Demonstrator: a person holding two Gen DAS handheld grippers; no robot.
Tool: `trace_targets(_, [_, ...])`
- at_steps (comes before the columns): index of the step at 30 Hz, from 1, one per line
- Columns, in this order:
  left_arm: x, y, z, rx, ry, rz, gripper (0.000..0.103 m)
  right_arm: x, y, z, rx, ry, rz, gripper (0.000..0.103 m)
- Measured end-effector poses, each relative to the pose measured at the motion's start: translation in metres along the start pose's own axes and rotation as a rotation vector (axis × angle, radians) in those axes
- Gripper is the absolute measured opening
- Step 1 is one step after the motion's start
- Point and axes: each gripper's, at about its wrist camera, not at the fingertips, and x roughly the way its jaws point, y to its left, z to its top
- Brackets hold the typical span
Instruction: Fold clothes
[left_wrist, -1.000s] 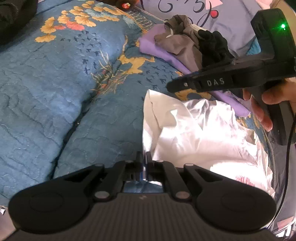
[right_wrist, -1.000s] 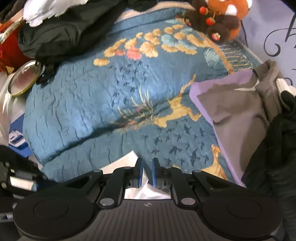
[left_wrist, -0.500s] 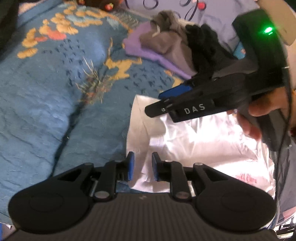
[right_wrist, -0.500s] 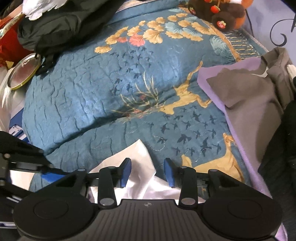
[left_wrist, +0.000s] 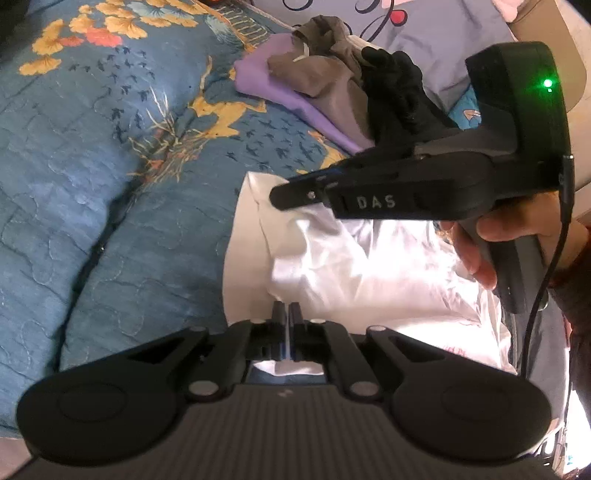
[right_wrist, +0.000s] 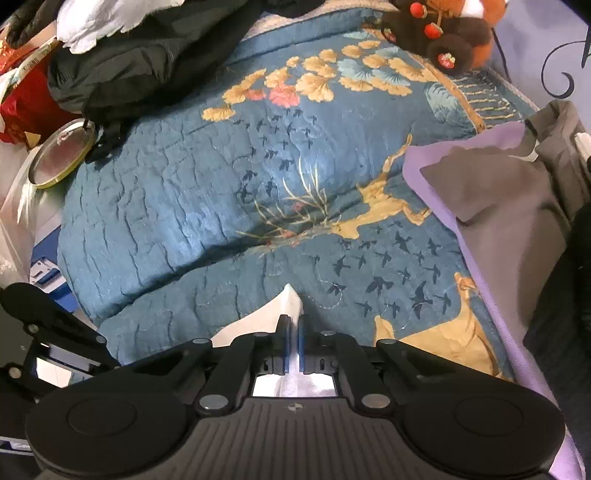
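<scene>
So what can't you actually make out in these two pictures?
- White garment: glare in the left wrist view washes out its shape; its lower part is cut off behind the left gripper.
- Pink print: too small to read.
- Right wrist view: right gripper hides the cloth except one corner.

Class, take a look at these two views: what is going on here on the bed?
A person is folding laundry on a blue quilt, with a handheld gripper in each hand. Both grippers have just closed on a white garment: the left gripper pinches its near edge, the right gripper pinches a corner. The garment lies crumpled, not yet folded. A pile of purple, grey and black clothes waits beside it.
</scene>
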Motion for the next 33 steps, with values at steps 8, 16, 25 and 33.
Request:
trace_targets(8, [-0.015,0.01,-0.006,-0.018,-0.022,0.013,0.0,-0.03,0.002,0.005,-0.001,-0.097,0.003,0.003])
trace_targets(16, [-0.021,0.007,-0.007,0.013,-0.027,0.016,0.0,-0.045,0.005,0.016,-0.01,-0.135,-0.012,0.005])
trace_targets(25, [-0.004,0.0,0.022,0.07,-0.039,0.058,0.029,-0.02,-0.004,0.003,0.036,-0.065,-0.045,0.036])
trace_targets(33, [0.009,-0.004,0.022,0.064,-0.008,-0.003,0.031,-0.001,-0.006,-0.005,0.064,-0.031,0.009,0.031])
